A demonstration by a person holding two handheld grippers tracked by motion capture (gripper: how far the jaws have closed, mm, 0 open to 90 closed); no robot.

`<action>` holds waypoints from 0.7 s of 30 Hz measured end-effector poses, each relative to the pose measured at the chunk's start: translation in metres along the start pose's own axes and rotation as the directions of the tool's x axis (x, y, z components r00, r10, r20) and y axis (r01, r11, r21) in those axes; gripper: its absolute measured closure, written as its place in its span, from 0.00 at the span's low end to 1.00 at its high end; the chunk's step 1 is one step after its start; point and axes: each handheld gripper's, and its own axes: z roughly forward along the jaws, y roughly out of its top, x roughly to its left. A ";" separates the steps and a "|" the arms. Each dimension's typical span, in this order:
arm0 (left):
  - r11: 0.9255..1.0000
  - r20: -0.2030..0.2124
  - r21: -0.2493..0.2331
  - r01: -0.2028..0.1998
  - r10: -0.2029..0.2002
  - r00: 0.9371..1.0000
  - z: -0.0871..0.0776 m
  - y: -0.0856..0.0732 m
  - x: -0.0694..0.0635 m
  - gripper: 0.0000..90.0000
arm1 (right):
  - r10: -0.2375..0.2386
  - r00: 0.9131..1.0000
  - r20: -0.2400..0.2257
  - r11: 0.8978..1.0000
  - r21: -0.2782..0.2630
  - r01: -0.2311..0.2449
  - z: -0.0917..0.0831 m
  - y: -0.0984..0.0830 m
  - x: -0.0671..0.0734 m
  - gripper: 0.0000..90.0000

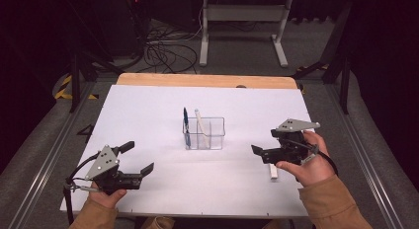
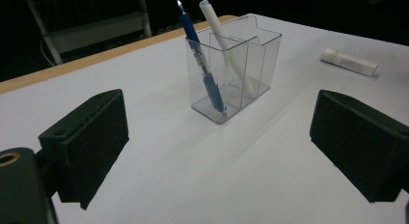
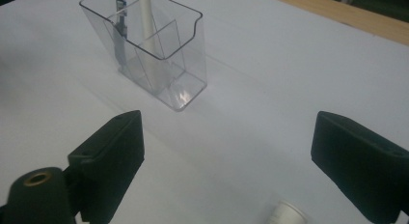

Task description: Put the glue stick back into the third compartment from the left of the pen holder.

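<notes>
A blue pen [image 1: 186, 123] and a white pen [image 1: 201, 124] stand in a clear holder [image 1: 205, 134] on the white-topped bench [image 1: 148, 110] with its wood-coloured far edge; a white tube [image 2: 349, 61] lies nearby.

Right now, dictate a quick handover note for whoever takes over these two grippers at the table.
Left gripper: open, holding nothing, at the table's near left.
Right gripper: open, holding nothing, above the white marker lying on the table.
Clear organizer: mid-table, holding a blue pen and a white pen, both leaning in its compartments.
Done: two pens in the organizer.
Left, probably: pick up the white marker and put it in the organizer too.
</notes>
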 end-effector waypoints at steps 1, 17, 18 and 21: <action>1.000 0.000 0.000 0.002 -0.002 1.000 0.000 0.000 0.000 0.08 | 0.008 1.000 0.007 1.000 0.014 -0.008 0.001 0.000 -0.002 0.13; 1.000 -0.007 0.000 -0.001 0.001 1.000 0.000 0.001 0.000 0.09 | 0.168 0.984 0.066 0.971 0.163 -0.177 0.004 -0.001 -0.017 0.17; 1.000 -0.007 0.002 -0.003 0.003 1.000 0.000 0.001 0.000 0.09 | 0.178 0.981 0.076 0.965 0.180 -0.189 0.005 -0.002 -0.017 0.18; 1.000 -0.009 0.001 -0.004 0.004 1.000 0.000 0.001 0.000 0.09 | 0.226 0.968 0.113 0.947 0.208 -0.246 0.007 -0.004 -0.021 0.19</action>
